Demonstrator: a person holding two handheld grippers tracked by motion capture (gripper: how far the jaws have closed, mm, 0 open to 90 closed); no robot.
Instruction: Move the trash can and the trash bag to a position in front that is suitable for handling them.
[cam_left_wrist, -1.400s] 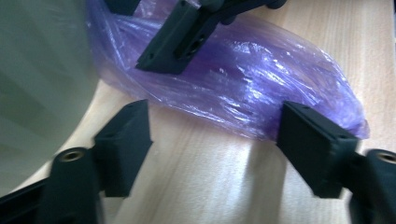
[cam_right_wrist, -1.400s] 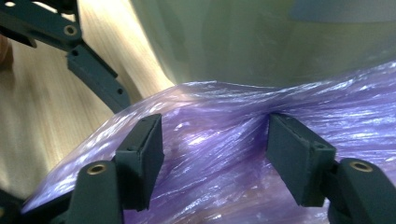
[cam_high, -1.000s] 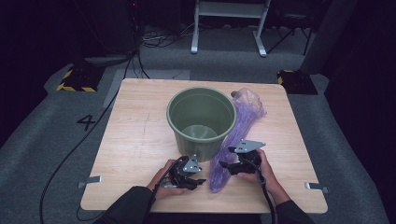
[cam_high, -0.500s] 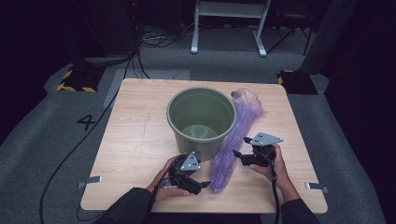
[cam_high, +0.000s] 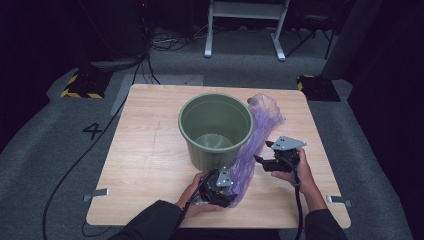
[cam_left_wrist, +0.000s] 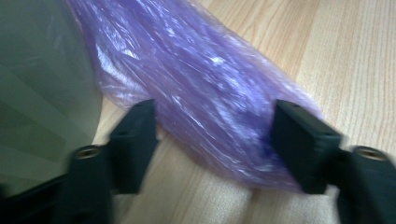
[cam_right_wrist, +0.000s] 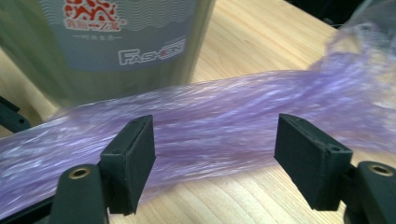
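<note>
A long, bunched purple plastic bag (cam_high: 257, 135) lies on the wooden table (cam_high: 150, 150), right of an upright green bucket (cam_high: 215, 125) and against its side. My left gripper (cam_high: 230, 192) is at the bag's near end. In the left gripper view the bag (cam_left_wrist: 210, 93) lies between the jaws of the left gripper (cam_left_wrist: 215, 126), which have just been closing; the pads stand at its edges without squeezing it, and the bucket wall (cam_left_wrist: 42, 93) is at the left. My right gripper (cam_high: 263, 152) is open beside the bag's middle. In the right gripper view the bag (cam_right_wrist: 224, 126) stretches across beyond the open right gripper (cam_right_wrist: 215, 140), below the bucket's label (cam_right_wrist: 116, 42).
Metal brackets (cam_high: 97, 192) (cam_high: 337, 200) stick out at the table's near corners. Bare wood spreads left of the bucket. On the grey floor behind stand yellow-and-black striped blocks (cam_high: 80, 85) (cam_high: 315, 85) and a white frame (cam_high: 245, 30).
The right gripper has left the bag and drawn off to the right and upward. The left gripper has slid right to the bag's near end, its jaws now around it.
</note>
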